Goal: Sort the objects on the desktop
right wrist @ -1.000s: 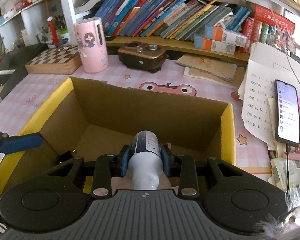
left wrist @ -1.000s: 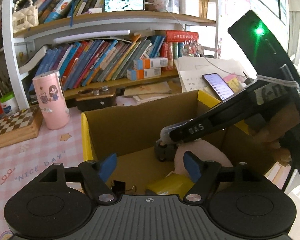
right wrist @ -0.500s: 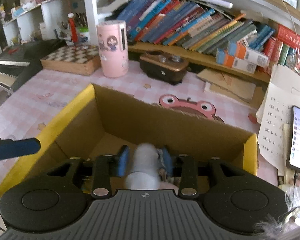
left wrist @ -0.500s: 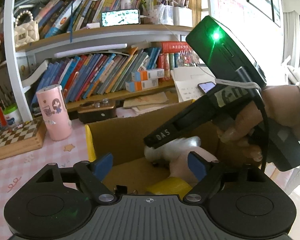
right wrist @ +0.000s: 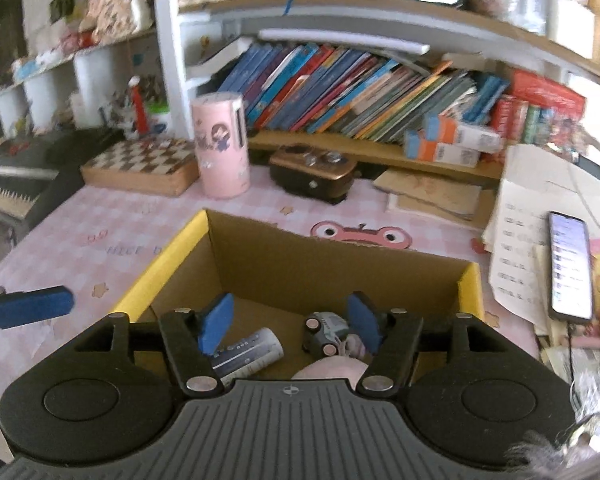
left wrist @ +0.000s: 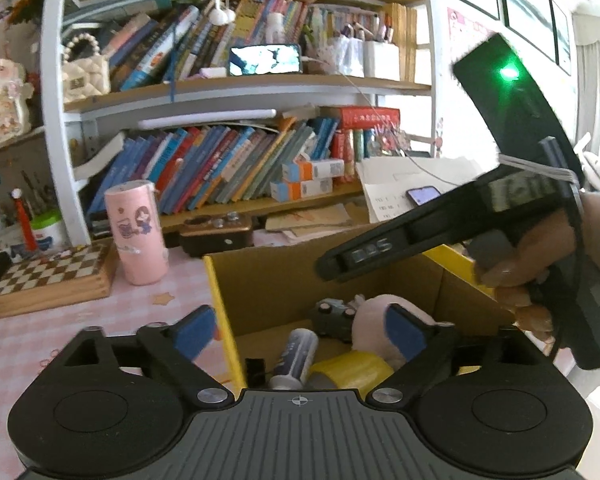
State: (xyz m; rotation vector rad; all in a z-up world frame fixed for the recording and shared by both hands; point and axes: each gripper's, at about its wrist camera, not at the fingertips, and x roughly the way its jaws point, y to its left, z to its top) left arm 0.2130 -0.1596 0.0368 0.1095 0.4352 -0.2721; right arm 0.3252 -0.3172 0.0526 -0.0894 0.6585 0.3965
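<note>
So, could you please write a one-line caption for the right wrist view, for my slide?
Right gripper, jaws open, above the cardboard box holding a white bottle and a toy car.

Box [right wrist: 172, 258] top open; bottle [right wrist: 252, 350], car [right wrist: 326, 330] crowd floor

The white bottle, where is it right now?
The white bottle lies on its side in the cardboard box, left of the toy car in the right wrist view, below the open right gripper.
</note>
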